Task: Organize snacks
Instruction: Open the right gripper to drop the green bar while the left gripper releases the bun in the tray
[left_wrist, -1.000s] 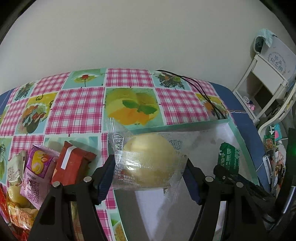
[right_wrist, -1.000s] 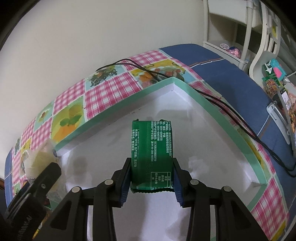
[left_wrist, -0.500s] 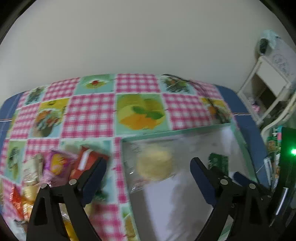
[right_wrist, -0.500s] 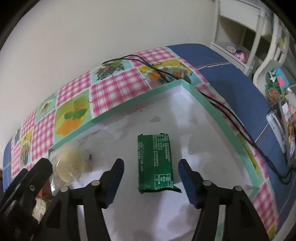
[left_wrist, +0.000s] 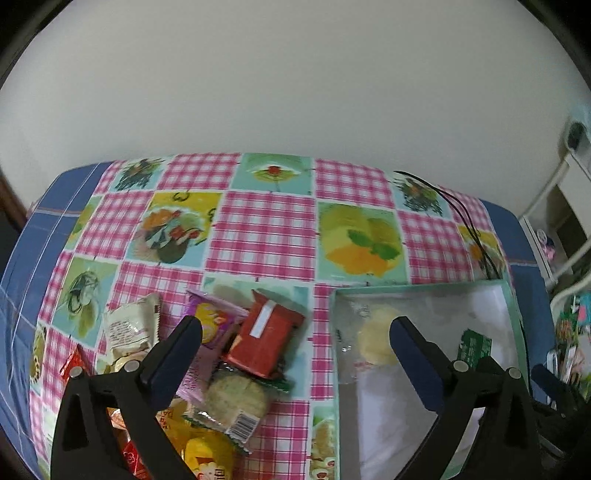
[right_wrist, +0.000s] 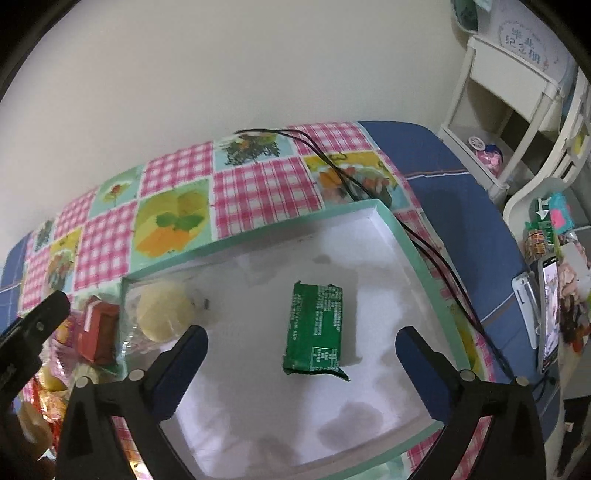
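Grippers: two; the left gripper (left_wrist: 295, 343) and the right gripper (right_wrist: 301, 354) both stand spread wide with nothing between the fingers.
Box: one shallow rectangular box (right_wrist: 413, 251), mint-green rim, white inside, on the checked tablecloth (left_wrist: 266, 236).
Snacks in the box: two. A round pale-yellow bun in a clear crinkly wrapper (right_wrist: 164, 310) lies in the left corner; a flat green foil packet (right_wrist: 316, 328) with white print lies near the middle, well apart from the bun.
Snacks outside: a loose heap left of the box, too overlapped to count; a red packet (left_wrist: 266, 339), a purple packet (left_wrist: 212, 321), a cream packet (left_wrist: 129, 332) and a clear-wrapped round biscuit (left_wrist: 236, 398) stand out.
Cable: one thin black cable (right_wrist: 332, 162) runs past the box's right side.
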